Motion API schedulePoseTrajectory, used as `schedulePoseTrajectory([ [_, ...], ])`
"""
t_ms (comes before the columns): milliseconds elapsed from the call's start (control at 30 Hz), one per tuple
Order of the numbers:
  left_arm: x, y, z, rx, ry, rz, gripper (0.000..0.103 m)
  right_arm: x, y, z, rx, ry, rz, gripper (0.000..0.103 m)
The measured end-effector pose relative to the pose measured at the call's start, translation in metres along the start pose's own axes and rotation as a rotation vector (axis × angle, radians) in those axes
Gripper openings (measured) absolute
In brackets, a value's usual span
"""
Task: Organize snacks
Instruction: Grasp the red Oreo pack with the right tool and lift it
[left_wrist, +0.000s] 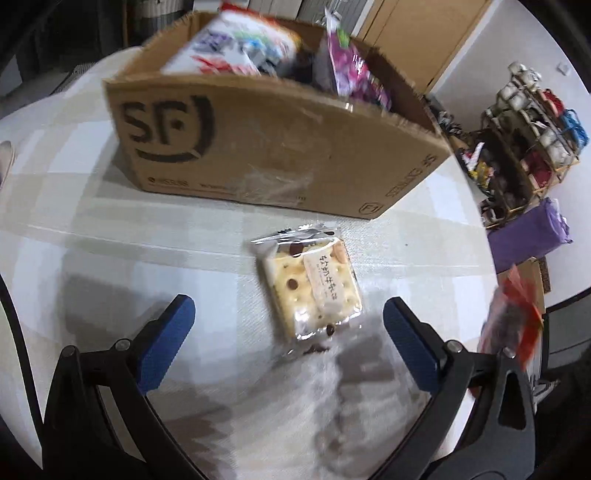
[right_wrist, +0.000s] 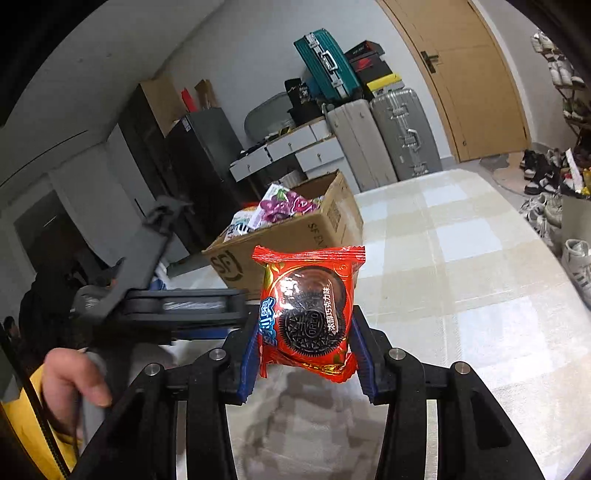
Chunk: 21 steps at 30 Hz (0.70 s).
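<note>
The right tool (right_wrist: 306, 354) clamps a red Oreo packet (right_wrist: 308, 314) upright between its blue pads, raised above the checked tabletop (right_wrist: 461, 277). The left tool (left_wrist: 288, 321) hangs wide open and empty over a cracker packet (left_wrist: 314, 288) lying just before the cardboard box (left_wrist: 266, 147) of snacks.

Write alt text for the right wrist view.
The right gripper holds a red cookie packet upright above a checked tablecloth. Behind it stands an open cardboard box of snack bags, with suitcases and a wooden door beyond; a hand appears lower left.
</note>
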<state>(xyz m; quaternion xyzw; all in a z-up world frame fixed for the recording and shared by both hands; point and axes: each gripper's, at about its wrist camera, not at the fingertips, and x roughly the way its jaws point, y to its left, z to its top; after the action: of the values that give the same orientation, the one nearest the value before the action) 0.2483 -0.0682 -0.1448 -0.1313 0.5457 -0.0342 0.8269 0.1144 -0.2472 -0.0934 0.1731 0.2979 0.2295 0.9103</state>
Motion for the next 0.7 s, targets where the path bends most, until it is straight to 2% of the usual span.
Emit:
schedulePoseTrajectory([
  [33, 0.003, 0.0, 0.002, -0.013, 0.003, -0.005, 0.101, 0.0, -0.002, 0.0, 0.008, 0.0, -0.006, 0.044],
  [100, 0.009, 0.0, 0.006, -0.044, 0.01, -0.005, 0.101, -0.004, -0.013, 0.001, 0.061, -0.014, 0.038, 0.044],
  [167, 0.014, -0.006, 0.011, -0.029, 0.025, 0.013, 0.101, -0.007, -0.018, 0.001, 0.089, -0.03, 0.017, 0.044],
  [233, 0.018, -0.01, 0.013, -0.024, 0.029, 0.025, 0.101, -0.008, -0.023, 0.001, 0.12, -0.033, 0.032, 0.044],
  [367, 0.022, -0.013, 0.021, -0.041, 0.014, 0.038, 0.1, -0.012, -0.024, 0.0, 0.13, -0.039, 0.038, 0.044],
  [433, 0.023, -0.017, 0.027, -0.016, 0.014, 0.037, 0.099, -0.013, -0.022, 0.0, 0.123, -0.04, 0.037, 0.044],
  [600, 0.021, -0.024, 0.03, 0.063, -0.019, 0.109, 0.079, -0.014, -0.028, 0.0, 0.147, -0.049, 0.034, 0.044],
  [633, 0.018, -0.025, 0.029, 0.081, -0.032, 0.105, 0.077, -0.014, -0.03, 0.0, 0.155, -0.047, 0.039, 0.044],
  [700, 0.012, -0.023, 0.03, 0.102, -0.048, 0.062, 0.06, -0.014, -0.031, 0.0, 0.16, -0.048, 0.034, 0.044],
])
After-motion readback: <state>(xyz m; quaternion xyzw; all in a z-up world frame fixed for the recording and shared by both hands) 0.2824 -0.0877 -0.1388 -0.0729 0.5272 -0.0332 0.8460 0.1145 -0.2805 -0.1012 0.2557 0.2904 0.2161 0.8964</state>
